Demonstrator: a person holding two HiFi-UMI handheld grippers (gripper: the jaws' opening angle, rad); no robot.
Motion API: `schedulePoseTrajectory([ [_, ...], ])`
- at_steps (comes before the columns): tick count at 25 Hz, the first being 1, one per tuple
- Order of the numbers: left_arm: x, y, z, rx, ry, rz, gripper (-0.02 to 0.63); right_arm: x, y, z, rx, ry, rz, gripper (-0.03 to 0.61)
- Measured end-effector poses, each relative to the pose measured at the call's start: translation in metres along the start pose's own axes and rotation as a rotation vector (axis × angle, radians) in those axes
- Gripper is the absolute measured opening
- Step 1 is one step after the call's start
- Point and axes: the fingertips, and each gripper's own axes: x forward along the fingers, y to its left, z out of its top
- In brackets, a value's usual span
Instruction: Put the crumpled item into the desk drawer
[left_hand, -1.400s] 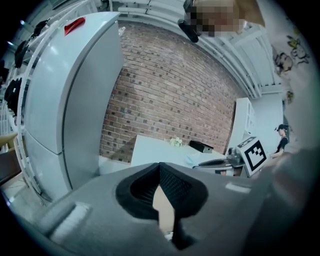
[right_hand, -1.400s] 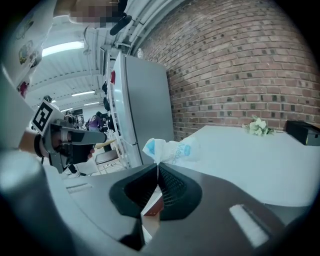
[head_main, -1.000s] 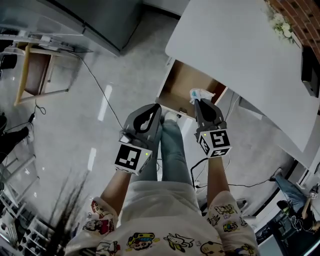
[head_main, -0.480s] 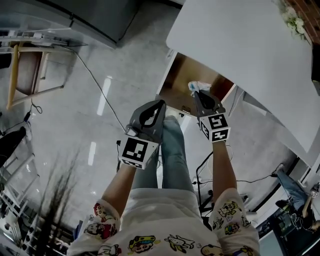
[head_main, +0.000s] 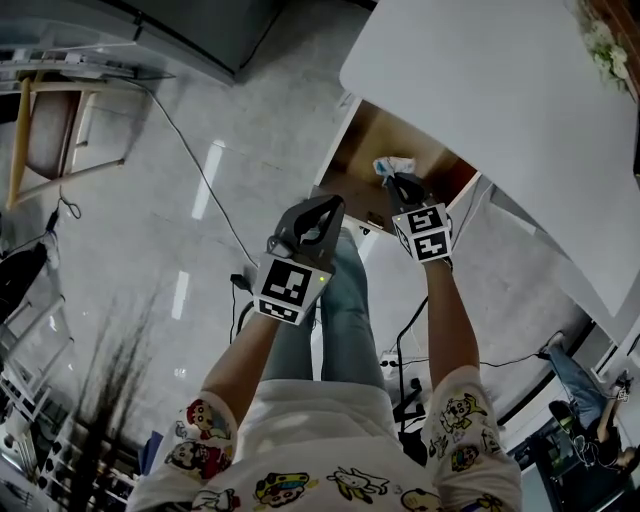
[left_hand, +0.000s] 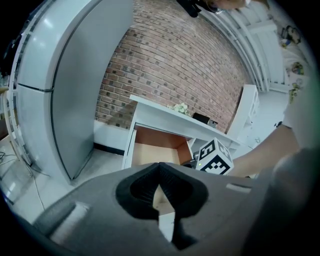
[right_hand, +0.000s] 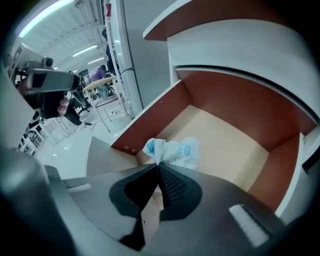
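Observation:
A crumpled white and blue wrapper (right_hand: 172, 151) sticks out past the tips of my right gripper (right_hand: 159, 164), which is shut on it. In the head view the crumpled wrapper (head_main: 392, 166) hangs over the open desk drawer (head_main: 365, 160), with the right gripper (head_main: 403, 183) just behind it. The open drawer's (right_hand: 227, 150) wooden floor is bare below the wrapper. My left gripper (head_main: 325, 204) is shut with nothing in it and hovers at the drawer's front edge. In the left gripper view the drawer (left_hand: 157, 147) stands pulled out under the white desk (left_hand: 175, 120).
The white desk top (head_main: 500, 110) stretches right of the drawer. A grey fridge (left_hand: 60, 95) stands at the left against a brick wall (left_hand: 180, 65). Cables (head_main: 195, 170) run over the grey floor. A wooden chair (head_main: 50, 130) stands far left. The person's legs (head_main: 330, 310) are below the grippers.
Both grippers have moved forward toward the drawer. The right gripper has carried the wrapper from the drawer's front edge to over its inside.

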Motion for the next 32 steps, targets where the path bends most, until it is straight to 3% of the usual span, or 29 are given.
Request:
schedulePoseTrajectory([
  [12,0.017,-0.002,-0.034,0.001,0.069,-0.009,-0.003,0.035,0.004,-0.030,-0.057,0.151,0.038,0.014],
  [24,0.007,0.011,-0.042,-0.012,0.063,0.012,-0.003,0.052,0.004,-0.040,-0.072,0.209,0.055,0.025],
  [32,0.003,0.011,-0.043,-0.016,0.060,0.014,-0.003,0.055,0.005,-0.045,-0.068,0.237,0.062,0.085],
])
